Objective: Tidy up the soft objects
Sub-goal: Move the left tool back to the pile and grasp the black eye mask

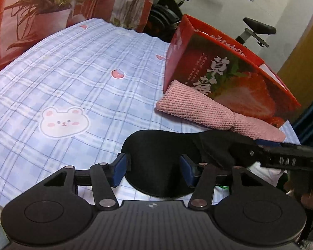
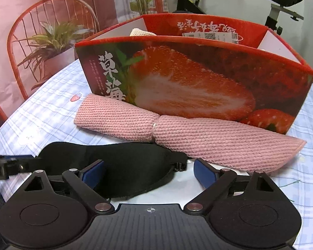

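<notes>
A black eye mask (image 1: 156, 145) lies flat on the checked tablecloth, close to the near edge. My left gripper (image 1: 155, 166) straddles its left lobe with the blue pads at either side; the fabric is not bunched, so the gripper is open. My right gripper (image 2: 149, 171) stands wide open around the right end of the eye mask (image 2: 125, 160), by the strap buckle. One of the right gripper's fingers (image 1: 281, 158) shows in the left wrist view. A rolled pink towel (image 2: 177, 129) lies just behind the mask, against a red strawberry box (image 2: 198, 83).
The open box holds a cream cloth (image 2: 140, 32) in its far left corner. The blue checked tablecloth (image 1: 73, 73) stretches away to the left. A printed backdrop with a plant (image 1: 41, 10) hangs behind the table, and an exercise bike (image 1: 258, 29) stands beyond the box.
</notes>
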Available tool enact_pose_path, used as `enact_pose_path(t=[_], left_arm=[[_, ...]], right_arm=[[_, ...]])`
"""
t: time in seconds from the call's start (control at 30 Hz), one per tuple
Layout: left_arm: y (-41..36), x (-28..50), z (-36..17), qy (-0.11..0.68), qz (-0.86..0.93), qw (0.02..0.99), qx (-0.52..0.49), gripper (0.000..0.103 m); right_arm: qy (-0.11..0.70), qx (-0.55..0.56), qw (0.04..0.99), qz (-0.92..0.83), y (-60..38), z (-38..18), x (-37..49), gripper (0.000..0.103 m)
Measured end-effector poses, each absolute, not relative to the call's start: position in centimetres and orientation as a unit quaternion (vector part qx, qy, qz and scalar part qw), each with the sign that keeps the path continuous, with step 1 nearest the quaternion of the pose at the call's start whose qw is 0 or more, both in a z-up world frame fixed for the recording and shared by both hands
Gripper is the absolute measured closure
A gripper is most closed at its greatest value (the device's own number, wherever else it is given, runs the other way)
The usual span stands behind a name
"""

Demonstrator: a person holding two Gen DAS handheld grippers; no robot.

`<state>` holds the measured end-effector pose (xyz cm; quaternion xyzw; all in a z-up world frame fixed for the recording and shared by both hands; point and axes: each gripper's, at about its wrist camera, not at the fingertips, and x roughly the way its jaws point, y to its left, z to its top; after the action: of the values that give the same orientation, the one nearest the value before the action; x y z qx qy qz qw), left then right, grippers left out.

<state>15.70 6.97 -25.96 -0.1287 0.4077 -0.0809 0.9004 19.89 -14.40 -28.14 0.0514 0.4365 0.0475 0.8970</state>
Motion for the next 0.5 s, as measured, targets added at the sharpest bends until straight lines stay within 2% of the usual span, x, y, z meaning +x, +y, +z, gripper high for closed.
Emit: enact_pose_path(t=[0.07, 0.23, 0.3, 0.5], left_arm=[[6.8, 15.7, -26.1, 0.405, -0.084, 0.902, -0.123, 0.047], [6.9, 15.5, -26.2, 0.401, -0.087, 0.904, -0.12, 0.047], [6.9, 15.4, -26.2, 0.4, -0.087, 0.905, -0.118, 0.047], [7.0, 15.4, -26.3, 0.397, -0.087, 0.906, -0.117, 0.047]], right_arm=[[0.441, 0.059, 0.894, 0.053, -14.3, -28.2, 20.5, 0.013], [0.45, 0.073, 0.888, 0.056, -13.7, -28.2, 21.5, 0.031], [0.447, 0.08, 0.889, 0.056, -13.7, -28.1, 21.3, 0.046], [0.42, 0.094, 0.901, 0.048, -14.1, -27.0, 19.1, 0.074]])
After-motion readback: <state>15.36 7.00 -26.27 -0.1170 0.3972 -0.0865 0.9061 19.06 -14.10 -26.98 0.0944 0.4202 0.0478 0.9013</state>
